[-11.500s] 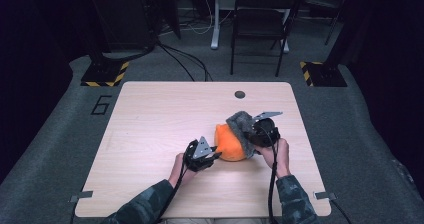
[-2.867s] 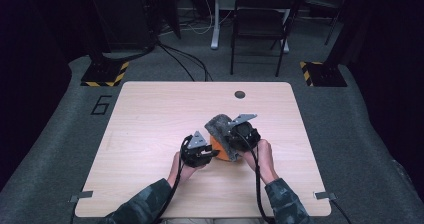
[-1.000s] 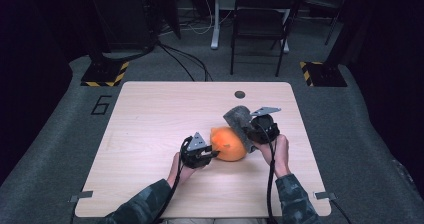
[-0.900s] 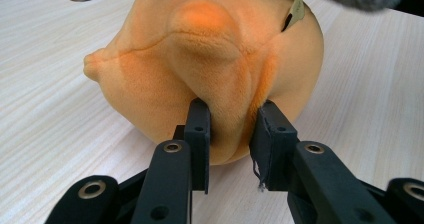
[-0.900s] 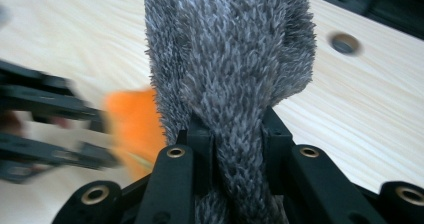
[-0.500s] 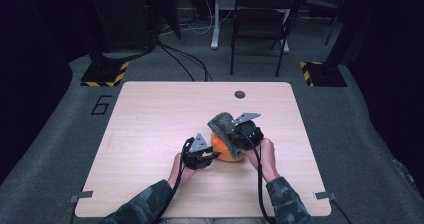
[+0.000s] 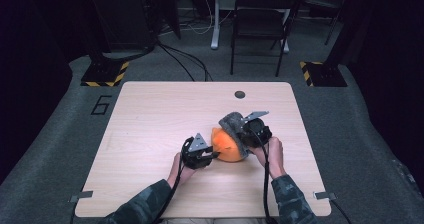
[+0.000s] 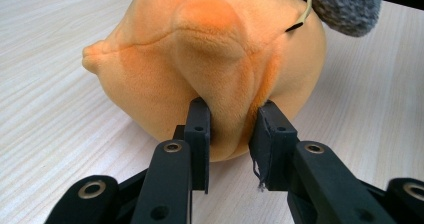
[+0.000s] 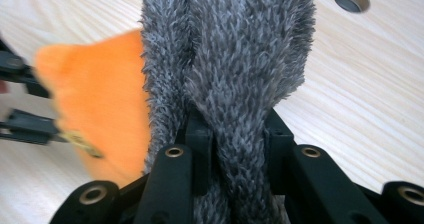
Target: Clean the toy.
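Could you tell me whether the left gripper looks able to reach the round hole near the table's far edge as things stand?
Probably not yet: the left gripper is shut on the orange plush; otherwise the way to the hole looks free.

In the high view the grey furry cover and the right gripper hide the far side of the orange plush toy, so it cannot be told how far the cover reaches over it. The tips of the left gripper are too small there to see how they meet the toy. In the left gripper view the top edge cuts off the grey cover, and the toy hides the table behind it. In the right gripper view the orange toy is blurred, and so is the other gripper at the left edge. The fur hides the inner faces of the jaws. The person's arms are cut off by the bottom edge of the high view.
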`<state>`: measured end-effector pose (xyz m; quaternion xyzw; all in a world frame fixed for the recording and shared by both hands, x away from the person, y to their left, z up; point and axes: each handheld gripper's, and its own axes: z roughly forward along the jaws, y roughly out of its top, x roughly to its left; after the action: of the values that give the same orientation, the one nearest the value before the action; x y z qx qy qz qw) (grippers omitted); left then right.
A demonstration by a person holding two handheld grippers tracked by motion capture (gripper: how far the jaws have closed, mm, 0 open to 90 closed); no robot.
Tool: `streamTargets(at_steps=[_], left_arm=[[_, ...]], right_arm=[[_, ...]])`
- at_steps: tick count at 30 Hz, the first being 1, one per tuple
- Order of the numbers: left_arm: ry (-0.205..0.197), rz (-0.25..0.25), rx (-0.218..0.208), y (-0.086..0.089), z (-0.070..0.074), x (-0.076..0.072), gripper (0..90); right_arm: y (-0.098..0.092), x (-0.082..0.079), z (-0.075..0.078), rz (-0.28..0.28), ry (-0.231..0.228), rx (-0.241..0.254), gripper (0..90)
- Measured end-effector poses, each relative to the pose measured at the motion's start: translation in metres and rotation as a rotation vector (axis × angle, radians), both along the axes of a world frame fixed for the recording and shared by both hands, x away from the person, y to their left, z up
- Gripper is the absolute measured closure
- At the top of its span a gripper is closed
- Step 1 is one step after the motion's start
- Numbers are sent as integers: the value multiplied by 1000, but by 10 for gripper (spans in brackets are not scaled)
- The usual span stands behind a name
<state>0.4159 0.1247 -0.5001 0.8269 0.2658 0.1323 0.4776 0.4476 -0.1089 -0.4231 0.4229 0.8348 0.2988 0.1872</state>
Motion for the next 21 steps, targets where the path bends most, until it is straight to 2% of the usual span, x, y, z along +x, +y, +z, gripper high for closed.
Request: streamTargets(at_steps=[2,3,4,7,9,11,14,17,21], left_arm=[[1,-4,5,0,0,0,709],[2,-3,6,0,1,-1,709],[2,-5,6,0,1,-1,709],[2,-6,4,0,1,0,709],[3,-3,-2,-1,0,0,709],[7,-6,-4,0,0,1,709],[9,-5,-2,0,0,0,709],[6,-3,0,1,0,0,709],[14,2,-15,3,-1,2,709]], right_arm=[[-3,3,-2,4,-3,-2,718],[-7,4,-5,-18,21,10,718],[-9,5,-5,-22,20,8,718],[-14,7,-10,-47,28,-38,718],[-19,10,-15,-65,47,-37,718],[-24,15,-21,-80,59,-57,719],[-29,19,-32,-107,94,-68,719],[-31,22,-42,-137,155,-87,718],[-36,29,-60,-139,214,-104,719]])
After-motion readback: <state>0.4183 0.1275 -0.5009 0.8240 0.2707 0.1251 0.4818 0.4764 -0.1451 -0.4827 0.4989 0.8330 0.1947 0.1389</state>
